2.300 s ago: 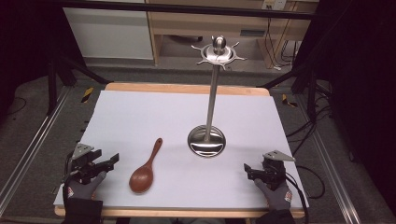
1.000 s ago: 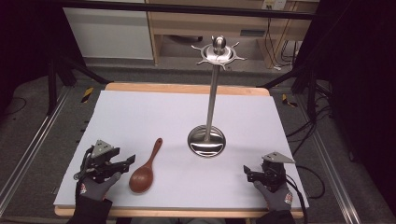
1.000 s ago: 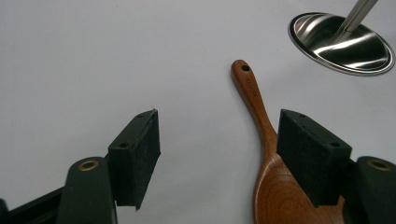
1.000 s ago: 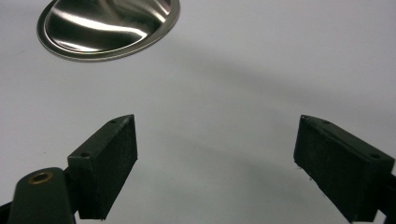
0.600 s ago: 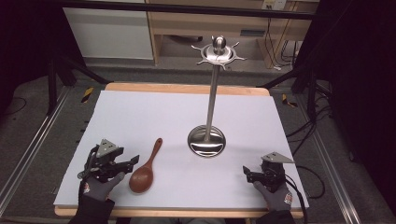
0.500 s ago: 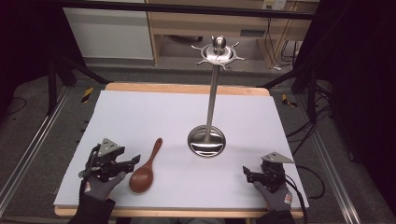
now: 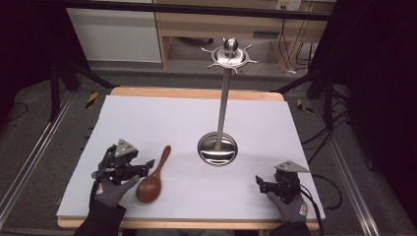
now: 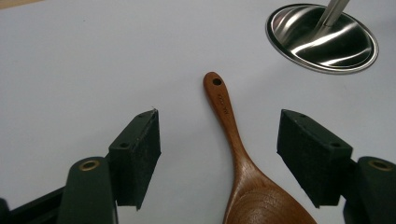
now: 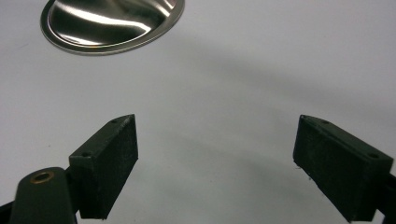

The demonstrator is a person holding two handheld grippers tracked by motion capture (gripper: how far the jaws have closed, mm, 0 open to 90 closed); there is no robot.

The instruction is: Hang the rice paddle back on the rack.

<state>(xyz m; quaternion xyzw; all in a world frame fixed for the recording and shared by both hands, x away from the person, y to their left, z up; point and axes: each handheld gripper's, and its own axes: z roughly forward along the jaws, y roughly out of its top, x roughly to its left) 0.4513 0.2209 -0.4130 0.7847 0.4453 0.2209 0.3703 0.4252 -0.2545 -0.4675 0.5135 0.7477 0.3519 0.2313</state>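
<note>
The left gripper [image 7: 145, 164] stood at the near left of the counter [image 7: 275, 123], its jaws spread wide and holding nothing. In the left gripper view, the wooden spoon [image 8: 243, 163] lay flat between the two pads [image 8: 137, 156], touching neither; the bowl pointed toward the person and the handle, with its hanging hole, pointed away. The right gripper [image 7: 259, 183] rested at the near right edge, well apart from the spoon, jaws likewise wide open and empty over bare white surface.

Beyond the spoon stood the steel utensil stand [image 7: 222, 103], upright on its round base [image 8: 322, 38], with a ring of hooks at the top; no utensil hung from it.

Judged status: approach to the spoon was essentially complete. Not yet done: closing on the spoon, lifting it, and, most likely, hanging it by the handle hole on a hook.
</note>
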